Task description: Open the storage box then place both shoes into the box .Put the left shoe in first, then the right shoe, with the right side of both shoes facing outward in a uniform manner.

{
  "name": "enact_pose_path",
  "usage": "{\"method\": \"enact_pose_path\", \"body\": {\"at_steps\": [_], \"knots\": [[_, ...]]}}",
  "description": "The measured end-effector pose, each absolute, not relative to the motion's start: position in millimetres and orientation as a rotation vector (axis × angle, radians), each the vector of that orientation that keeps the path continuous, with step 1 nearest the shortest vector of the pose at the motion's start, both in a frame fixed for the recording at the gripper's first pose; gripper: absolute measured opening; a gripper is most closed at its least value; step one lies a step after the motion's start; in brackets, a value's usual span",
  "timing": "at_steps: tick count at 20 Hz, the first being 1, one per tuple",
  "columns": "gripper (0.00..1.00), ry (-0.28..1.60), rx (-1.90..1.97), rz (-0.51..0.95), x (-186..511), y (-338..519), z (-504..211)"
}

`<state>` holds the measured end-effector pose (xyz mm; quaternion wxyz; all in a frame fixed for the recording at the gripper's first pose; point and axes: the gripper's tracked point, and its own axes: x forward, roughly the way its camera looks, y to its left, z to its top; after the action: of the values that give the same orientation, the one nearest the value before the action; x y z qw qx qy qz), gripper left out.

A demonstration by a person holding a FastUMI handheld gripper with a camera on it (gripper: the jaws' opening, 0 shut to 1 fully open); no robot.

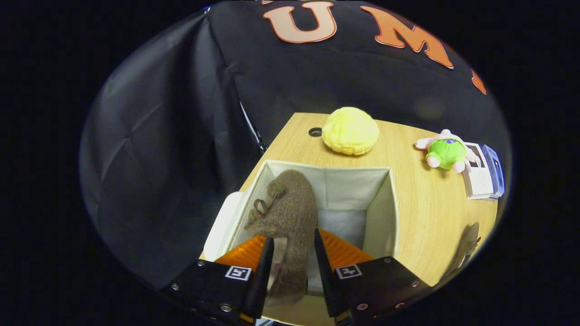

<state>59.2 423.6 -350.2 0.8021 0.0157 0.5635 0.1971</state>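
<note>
Progress: the storage box (380,199) stands open just ahead of my fingers, its lid (222,226) lying off against its left side. My gripper (293,262) is clenched on a brown shoe (290,213); both fingers (265,267) press its flanks, and it hangs between them over the box's left half, toe pointing away from me. I judge this to be the first, left shoe going in, not yet released. I cannot tell which side of it faces outward.

Outstanding: the second shoe (466,246) lies on the table (426,213), well to the right of my right finger.

Count: two shoes, one box, one lid. Beyond the box: one yellow plush (350,130), one green plush toy (446,151), and one small carton (485,174).
</note>
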Motion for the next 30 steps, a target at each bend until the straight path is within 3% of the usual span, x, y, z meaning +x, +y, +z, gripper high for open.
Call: {"method": "enact_pose_path", "body": {"at_steps": [1, 5, 10, 15, 30], "knots": [[0.62, 1.207, 0.027, 0.439, 56.3, 422.0, -352.4], [0.77, 1.140, 0.093, 0.466, 61.1, 408.8, -316.3], [0.82, 0.987, 0.063, 0.423, 67.4, 340.4, -274.2], [0.94, 0.892, 0.047, 0.357, 58.4, 255.1, -256.2], [0.95, 0.932, -0.073, 0.098, 7.9, 11.6, -322.0]]}}
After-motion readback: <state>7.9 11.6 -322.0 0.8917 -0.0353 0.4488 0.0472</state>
